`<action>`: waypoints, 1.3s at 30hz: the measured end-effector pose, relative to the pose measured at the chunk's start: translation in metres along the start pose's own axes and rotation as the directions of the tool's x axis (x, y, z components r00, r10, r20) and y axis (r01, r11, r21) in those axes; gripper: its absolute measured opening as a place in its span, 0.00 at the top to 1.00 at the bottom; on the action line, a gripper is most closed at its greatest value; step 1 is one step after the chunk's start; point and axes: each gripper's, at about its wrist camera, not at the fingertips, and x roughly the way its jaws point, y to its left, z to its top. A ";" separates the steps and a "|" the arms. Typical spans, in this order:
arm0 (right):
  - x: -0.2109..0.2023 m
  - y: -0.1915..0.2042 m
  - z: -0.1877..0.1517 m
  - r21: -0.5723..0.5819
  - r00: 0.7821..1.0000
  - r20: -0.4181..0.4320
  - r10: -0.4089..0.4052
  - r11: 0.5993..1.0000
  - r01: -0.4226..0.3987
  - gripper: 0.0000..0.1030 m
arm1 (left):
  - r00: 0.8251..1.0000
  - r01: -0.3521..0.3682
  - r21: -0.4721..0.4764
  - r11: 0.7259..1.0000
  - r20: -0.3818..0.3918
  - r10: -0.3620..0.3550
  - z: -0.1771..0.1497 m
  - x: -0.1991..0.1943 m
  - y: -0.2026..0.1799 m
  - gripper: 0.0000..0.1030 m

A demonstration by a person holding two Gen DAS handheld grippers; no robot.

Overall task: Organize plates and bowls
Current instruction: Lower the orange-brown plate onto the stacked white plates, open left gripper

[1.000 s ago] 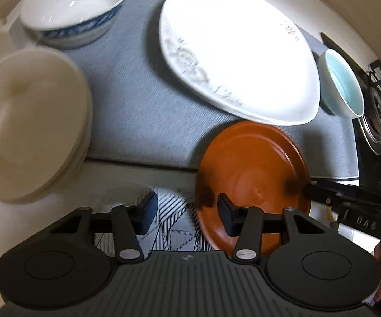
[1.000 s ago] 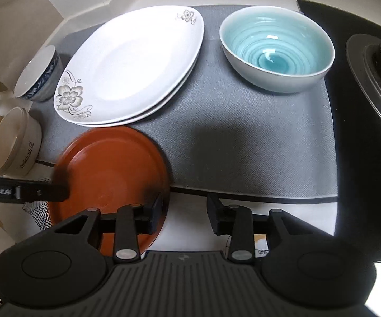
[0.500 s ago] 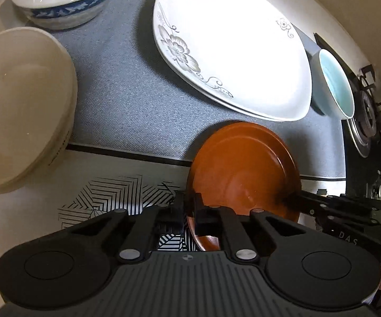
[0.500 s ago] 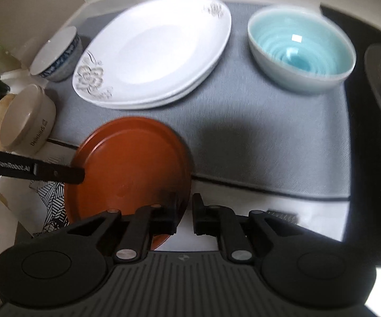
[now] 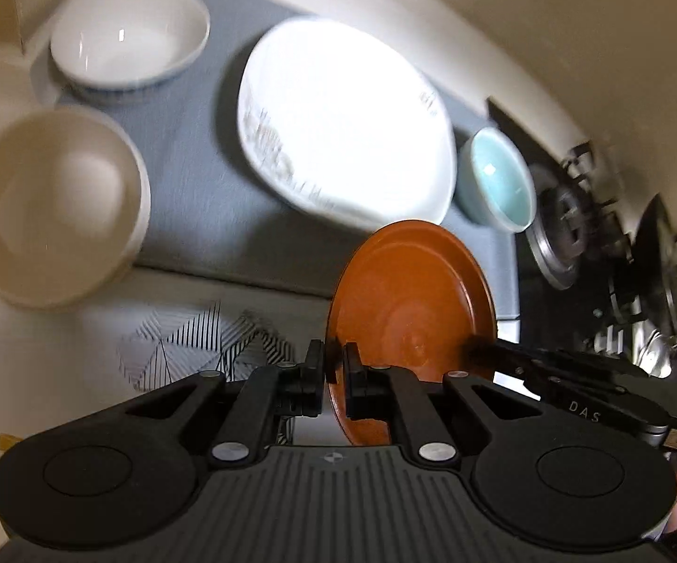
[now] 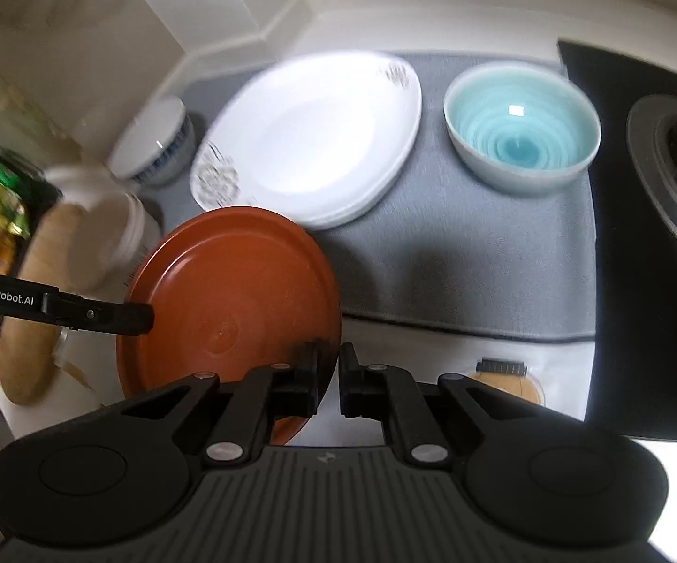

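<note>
Right wrist view: gray mat (image 6: 455, 253) on counter (image 6: 437, 347), white plates (image 6: 310, 140), brown plate (image 6: 230, 300) lifted above counter edge, pinched by left tongs (image 5: 334, 370) and right tongs (image 6: 328, 377). Likely mid-carry; next, onto white plates.

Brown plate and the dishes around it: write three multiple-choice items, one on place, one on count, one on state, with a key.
1. Where does the teal bowl sit?
A. Right of the white plates on the grey mat
B. Inside the cream bowl
C. On the stove

2. How many grippers clamp the brown plate?
A. None
B. One
C. Two

3. How is the brown plate?
A. Flat on the mat
B. Lifted and tilted
C. Stacked on the white plates

Key: 1 A, the right wrist view shows it beside them on the mat. 2 C, the left gripper and the right gripper each pinch its rim. 3 B, it hangs tilted between them.
</note>
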 end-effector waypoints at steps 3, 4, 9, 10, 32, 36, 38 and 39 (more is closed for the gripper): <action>-0.016 0.006 0.018 -0.019 0.999 0.052 0.014 1.000 -0.013 0.91 | 0.999 0.013 0.003 1.000 0.053 -0.013 0.010 -0.021 -0.009 0.92; -0.021 0.008 0.024 -0.014 0.997 0.071 0.016 1.000 -0.015 0.91 | 0.997 0.016 0.007 1.000 0.075 -0.017 0.015 -0.028 -0.012 0.92; -0.052 0.022 0.055 -0.010 0.983 0.180 0.044 0.999 -0.043 0.92 | 0.981 0.022 0.063 0.998 0.192 -0.034 0.041 -0.069 -0.030 0.92; -0.055 0.023 0.061 -0.006 0.979 0.198 0.052 0.999 -0.052 0.91 | 0.975 0.023 0.081 0.996 0.217 -0.040 0.049 -0.076 -0.034 0.92; 0.091 -0.027 0.123 0.050 0.985 0.159 -0.072 0.997 0.065 0.94 | 0.949 -0.278 0.142 0.950 0.191 0.249 0.137 0.079 -0.009 0.96; 0.095 -0.035 0.126 0.071 0.985 0.153 -0.079 0.995 0.069 0.94 | 0.955 -0.257 0.131 0.958 0.186 0.230 0.137 0.086 -0.007 0.96; 0.093 -0.035 0.125 0.082 0.984 0.151 -0.097 0.993 0.086 0.91 | 0.952 -0.269 0.143 0.952 0.188 0.241 0.138 0.087 -0.007 0.96; 0.090 -0.035 0.124 0.087 0.981 0.158 -0.115 0.991 0.102 0.90 | 0.950 -0.277 0.147 0.950 0.193 0.247 0.135 0.084 -0.008 0.96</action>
